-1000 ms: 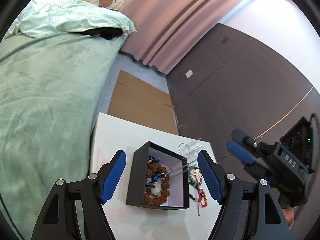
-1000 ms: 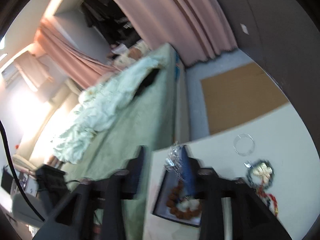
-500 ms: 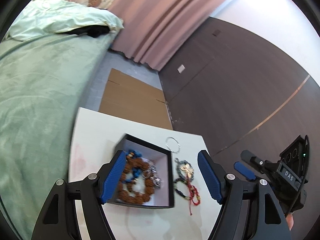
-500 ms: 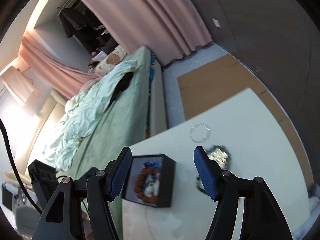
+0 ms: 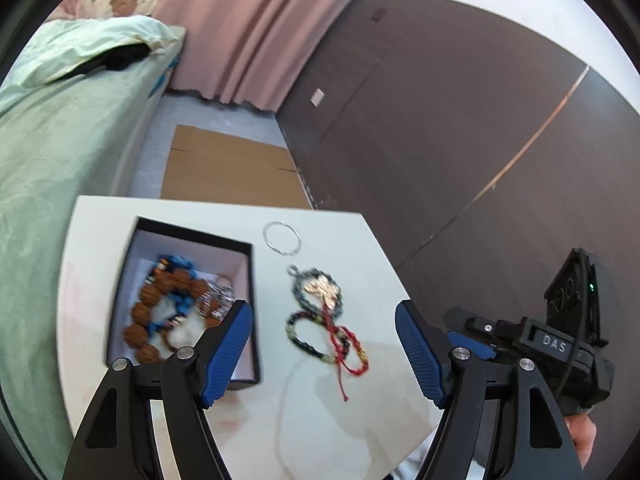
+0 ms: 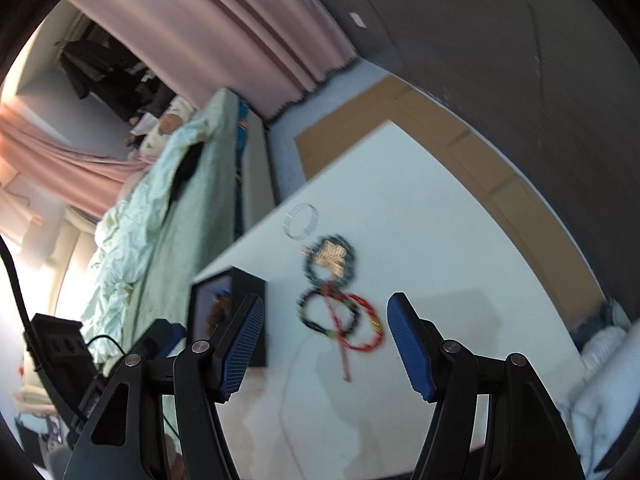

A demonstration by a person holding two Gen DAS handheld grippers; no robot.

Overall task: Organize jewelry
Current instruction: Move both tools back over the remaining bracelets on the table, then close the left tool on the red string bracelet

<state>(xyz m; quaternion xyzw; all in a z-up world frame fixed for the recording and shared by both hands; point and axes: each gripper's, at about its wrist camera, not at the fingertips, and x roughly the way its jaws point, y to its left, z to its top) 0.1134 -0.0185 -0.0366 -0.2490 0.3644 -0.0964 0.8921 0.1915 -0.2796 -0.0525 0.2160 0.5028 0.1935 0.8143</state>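
Both my tools stood wide open and empty above the white worktop [image 5: 352,396]. The tangle of bracelets [image 6: 338,312] lay straight ahead of my right tool [image 6: 325,346], centred in its gap, its long axis running away from me toward the thin silver ring [image 6: 301,221]. From my left tool [image 5: 324,354] the same cluster [image 5: 326,320] also sat between the fingers. The black box [image 5: 252,276], already holding beads, lay left of it. I judged the right tool better lined up.
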